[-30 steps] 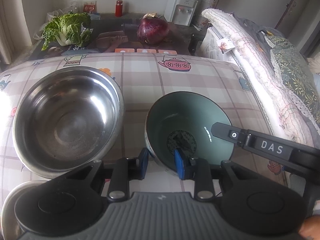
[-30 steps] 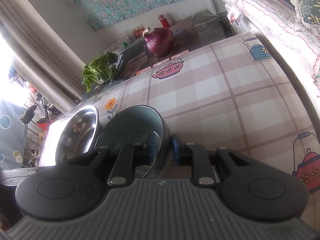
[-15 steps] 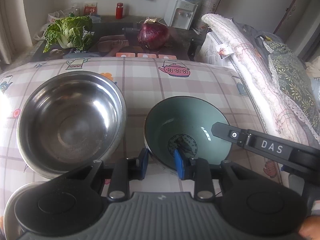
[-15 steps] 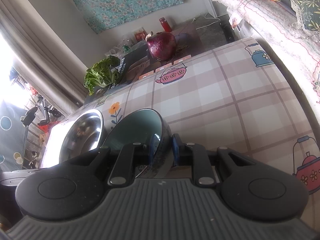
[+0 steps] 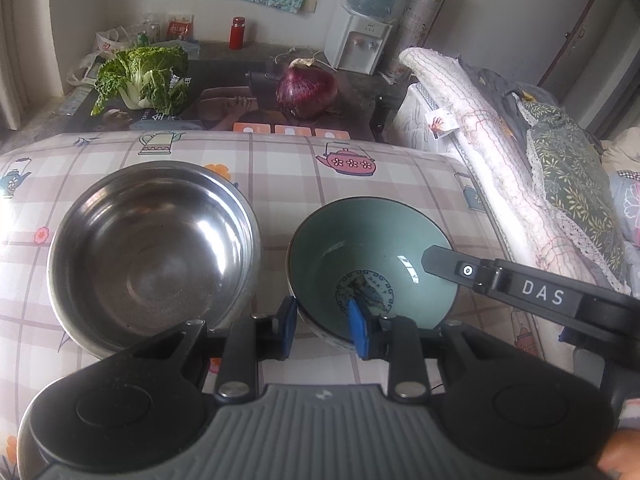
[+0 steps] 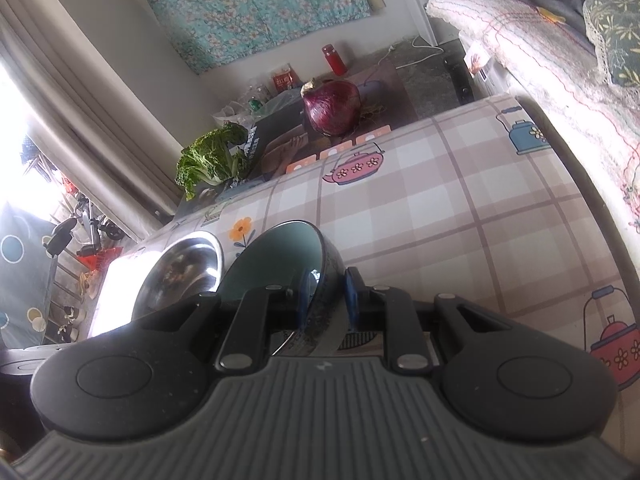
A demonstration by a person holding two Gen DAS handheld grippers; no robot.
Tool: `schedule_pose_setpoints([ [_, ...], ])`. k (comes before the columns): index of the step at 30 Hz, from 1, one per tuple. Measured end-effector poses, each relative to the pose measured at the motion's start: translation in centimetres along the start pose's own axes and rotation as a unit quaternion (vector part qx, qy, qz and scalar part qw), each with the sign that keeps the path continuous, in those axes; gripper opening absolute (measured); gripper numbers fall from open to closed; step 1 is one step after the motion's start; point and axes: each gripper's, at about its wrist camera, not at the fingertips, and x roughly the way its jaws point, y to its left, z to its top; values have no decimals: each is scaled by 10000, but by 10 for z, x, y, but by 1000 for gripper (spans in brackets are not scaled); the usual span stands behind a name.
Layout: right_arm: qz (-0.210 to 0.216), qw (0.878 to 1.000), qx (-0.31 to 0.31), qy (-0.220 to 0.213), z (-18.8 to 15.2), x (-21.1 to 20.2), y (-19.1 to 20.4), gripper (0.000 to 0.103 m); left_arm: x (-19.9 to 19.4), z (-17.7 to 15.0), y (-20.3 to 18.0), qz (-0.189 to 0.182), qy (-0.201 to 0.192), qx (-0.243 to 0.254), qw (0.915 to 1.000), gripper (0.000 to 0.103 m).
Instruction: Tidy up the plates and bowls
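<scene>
**Both grippers pinching the green bowl's rim, steel bowl just beside it**

Nearest: left gripper (image 5: pixel 322 330) is narrowed on the near rim of the green bowl (image 5: pixel 372 256), one blue pad inside the wall, one outside. The pads look to be in contact, so it reads as a grip. Right gripper (image 6: pixel 327 298) is clamped on the same bowl's rim at its right side, jaws nearly together with the wall between them; its black finger shows reaching over the rim in the left view.

The green bowl sits or hovers low over the checked tablecloth (image 5: pixel 280 168). In the right view it appears tipped up, and contact with the cloth cannot be confirmed. The steel bowl (image 5: pixel 152 248) lies just to its left, rims close, apparently not touching.

Handling, as judgement: the green bowl looks like glazed ceramic, so stiff, fairly heavy, slick and chippable. A rim pinch is the only practical hold, and two opposed grips stop it swinging. Keep it level and avoid knocking its rim on the steel. The steel bowl is likely light, stiff and tough, and wider, so the green one should nest inside it.

Further back: a cabbage (image 5: pixel 144 76) and a red onion (image 5: pixel 306 90) beyond the table edge, a water dispenser (image 5: pixel 358 42) against the wall.
</scene>
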Motion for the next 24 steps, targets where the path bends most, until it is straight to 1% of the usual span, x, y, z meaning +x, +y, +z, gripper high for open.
schedule_pose_setpoints([
  [1, 1, 10000, -14, -8, 1, -1, 2, 18, -2, 1, 1, -10, -16, -10, 10000, 29],
  [2, -1, 10000, -27, -15, 2, -1, 4, 18, -4, 2, 2, -26, -44, -21, 10000, 25],
  [3, 1, 10000, -44, -21, 3, -2, 7, 18, -8, 3, 3, -166, -118, -4, 9998, 16],
  [4, 40, 10000, -53, -18, 4, -3, 9, 17, -12, 5, 3, -400, -138, 15, 9991, 11],
  [5, 217, 9998, -6, 46, 6, -2, 11, 17, -17, 7, 1, -495, -172, 16, 9986, 12],
  [6, 371, 9992, 57, 118, 6, -1, 15, 17, -24, 9, -2, -494, -285, 63, 9984, 12],
  [7, 351, 9993, -28, 130, 7, -1, 24, 16, -29, 10, -6, -479, -378, 141, 9980, 12],
  [8, 303, 9994, -129, 89, 7, -2, 32, 10, -33, 12, -8, -454, -413, 154, 9980, 12],
  [10, 282, 9994, -154, 116, 11, -2, 41, 9, -33, 14, -6, -435, -337, 106, 9984, 12],
  [12, 63, 9996, -274, 60, 16, -2, 41, 9, -33, 14, -3, -334, -334, 173, 9987, 13],
  [14, 13, 9998, -124, 133, 18, 1, 31, 9, -34, 14, 3, -243, -384, 193, 9988, 16],
  [16, -53, 9998, -23, 175, 16, 3, 22, 9, -32, 14, 11, -284, -351, 112, 9989, 18],
  [18, -42, 9999, -52, 105, 15, 1, 20, 11, -28, 14, 14, -319, -263, 72, 9991, 19],
  [20, -11, 10000, -92, 15, 15, -2, 18, 12, -22, 12, 13, -342, -143, 115, 9992, 29],
  [22, -50, 9998, -201, -72, 18, -6, 17, 12, -16, 10, 10, -337, -39, 172, 9993, 32],
  [24, -69, 9997, -223, -50, 19, -7, 13, 13, -8, 9, 9, -328, 80, 147, 9993, 36],
])
